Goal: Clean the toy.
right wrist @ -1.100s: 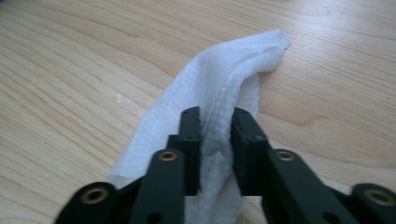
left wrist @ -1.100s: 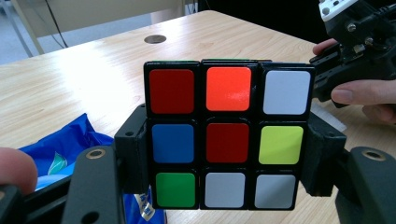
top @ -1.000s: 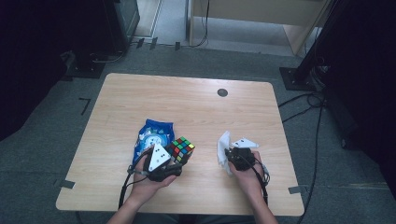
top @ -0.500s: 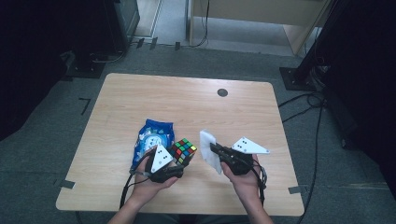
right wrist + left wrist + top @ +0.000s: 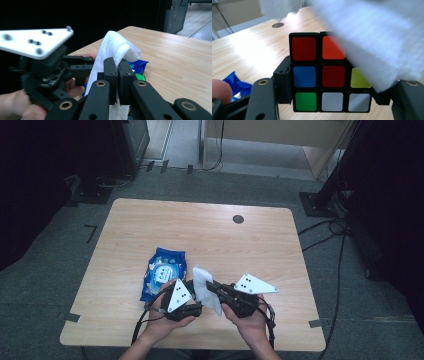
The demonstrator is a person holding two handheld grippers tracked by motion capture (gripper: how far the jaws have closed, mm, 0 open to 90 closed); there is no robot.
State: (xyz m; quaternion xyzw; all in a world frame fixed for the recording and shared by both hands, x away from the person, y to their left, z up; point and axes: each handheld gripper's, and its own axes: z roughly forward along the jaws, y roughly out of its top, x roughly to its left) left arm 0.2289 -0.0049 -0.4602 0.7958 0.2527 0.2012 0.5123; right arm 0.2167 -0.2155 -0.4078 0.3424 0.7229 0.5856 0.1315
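Clamping cube, wipe raised

We grasp the puzzle cube (image 5: 329, 75) in our left gripper (image 5: 186, 296); right gripper (image 5: 212, 286) pinches the white wipe (image 5: 206, 287), at 3 o'clock, touching the cube.

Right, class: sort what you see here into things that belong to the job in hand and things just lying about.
In the job:
- puzzle cube, held by the left gripper
- white wipe, held by the right gripper

Lying about:
- blue packet
- dark round disc
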